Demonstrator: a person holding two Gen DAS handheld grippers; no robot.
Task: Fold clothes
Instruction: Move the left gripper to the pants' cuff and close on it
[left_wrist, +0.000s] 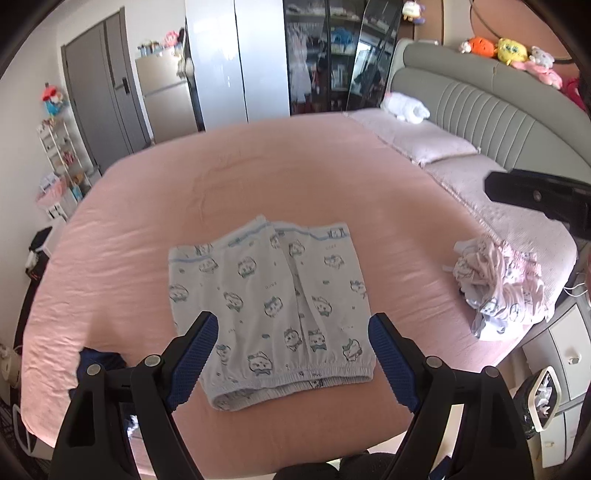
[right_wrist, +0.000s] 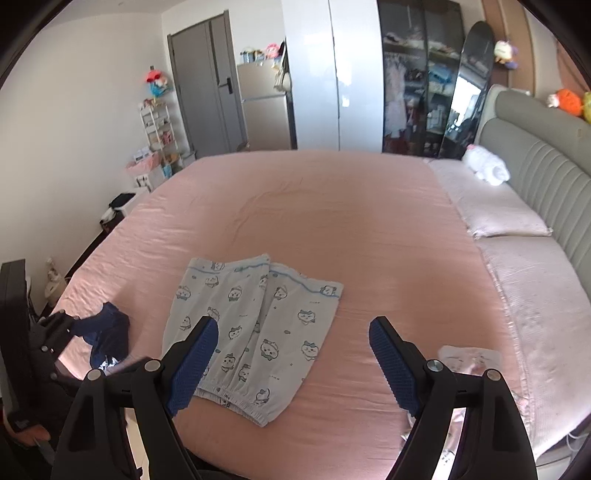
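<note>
The white shorts with little cartoon faces (left_wrist: 271, 314) lie flat in the middle of the pink bed (left_wrist: 147, 229), with the stretchy waistband nearest the person. The left tool (left_wrist: 293, 354) hangs over the waistband, wide open, with nothing in it. The right tool (right_wrist: 293, 358) is wide open too and empty, over bare sheet just to the right of the shorts.

The cloth is thin and soft. If a tool pinches only the top layer, the shorts could slide or bunch up, and the fold would come out crooked. A tool could also grab the sheet by mistake.

A crumpled pile of pink and white clothes (left_wrist: 498, 288) sits to the right of the shorts; I cannot tell what is in it. A dark blue garment (right_wrist: 107, 339) to their left is partly hidden behind the tool.
</note>
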